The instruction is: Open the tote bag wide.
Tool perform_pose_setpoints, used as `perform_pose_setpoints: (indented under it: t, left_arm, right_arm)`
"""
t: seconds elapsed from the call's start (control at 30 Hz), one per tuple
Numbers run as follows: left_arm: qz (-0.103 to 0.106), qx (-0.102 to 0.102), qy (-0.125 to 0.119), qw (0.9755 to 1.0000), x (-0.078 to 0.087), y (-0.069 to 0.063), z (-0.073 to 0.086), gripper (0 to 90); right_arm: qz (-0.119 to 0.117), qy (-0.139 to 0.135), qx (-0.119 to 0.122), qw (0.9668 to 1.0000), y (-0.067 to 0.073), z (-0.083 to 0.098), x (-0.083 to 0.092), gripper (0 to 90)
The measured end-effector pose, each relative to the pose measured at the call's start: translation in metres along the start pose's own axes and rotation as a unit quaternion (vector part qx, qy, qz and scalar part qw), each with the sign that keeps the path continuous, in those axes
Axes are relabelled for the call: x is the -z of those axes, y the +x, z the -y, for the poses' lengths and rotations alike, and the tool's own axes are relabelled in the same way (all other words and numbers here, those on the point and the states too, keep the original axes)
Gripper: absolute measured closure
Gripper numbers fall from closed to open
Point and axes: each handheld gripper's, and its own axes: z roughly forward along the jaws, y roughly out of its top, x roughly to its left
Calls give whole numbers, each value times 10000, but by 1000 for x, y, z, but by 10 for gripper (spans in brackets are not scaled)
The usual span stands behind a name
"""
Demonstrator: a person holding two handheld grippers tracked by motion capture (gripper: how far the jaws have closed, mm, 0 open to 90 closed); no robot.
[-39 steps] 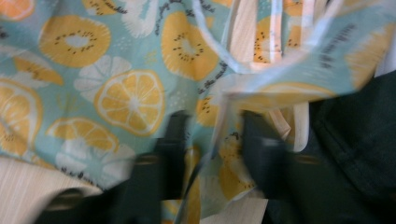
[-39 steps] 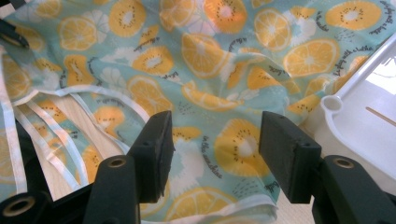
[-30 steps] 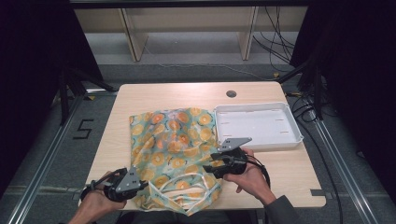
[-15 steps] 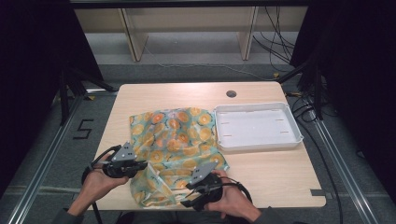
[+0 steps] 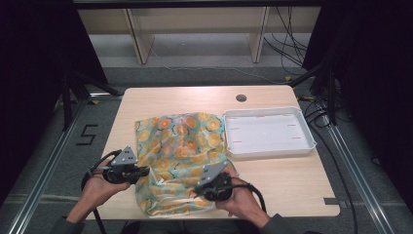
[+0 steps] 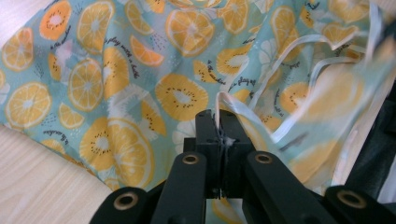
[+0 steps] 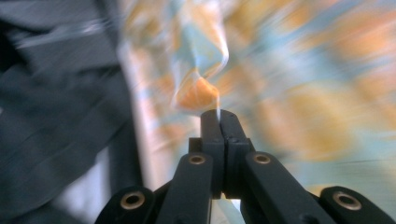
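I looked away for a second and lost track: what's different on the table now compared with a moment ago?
The right claw came back from the cloth's middle to its near edge; its jaws have just been closing and now pinch that edge. The left claw slid inward along the near left edge, clamped on the cloth's white hem all the while. The near part of the cloth bunched up a little. The white tray and the table stayed put.

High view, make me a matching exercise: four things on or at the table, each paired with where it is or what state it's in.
1. orange-print cloth
2. white tray
3. left gripper
4. dark round hole

A. in the tabletop at the far edge
B. bare, right of the cloth
C. spread across the table's middle
D. shut on the cloth's white trim at its near left

Pairs: 1-C, 2-B, 3-D, 4-A
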Motion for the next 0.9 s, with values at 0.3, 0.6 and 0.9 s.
perform_pose_setpoints:
  t: [0.3, 0.6, 0.9]
  left_arm:
    - [311, 330, -10, 9990, -11, 20, -1, 879]
    - [316, 457, 303, 9980, -36, 27, -1, 876]
    - [330, 810, 248, 9959, -34, 36, 7, 876]
  right_arm:
    - [1374, -714, -589, 9862, -104, -26, 22, 900]
    - [1560, 391, -1161, 9801, -135, -8, -38, 672]
    - [1111, 143, -894, 9897, -87, -5, 29, 507]
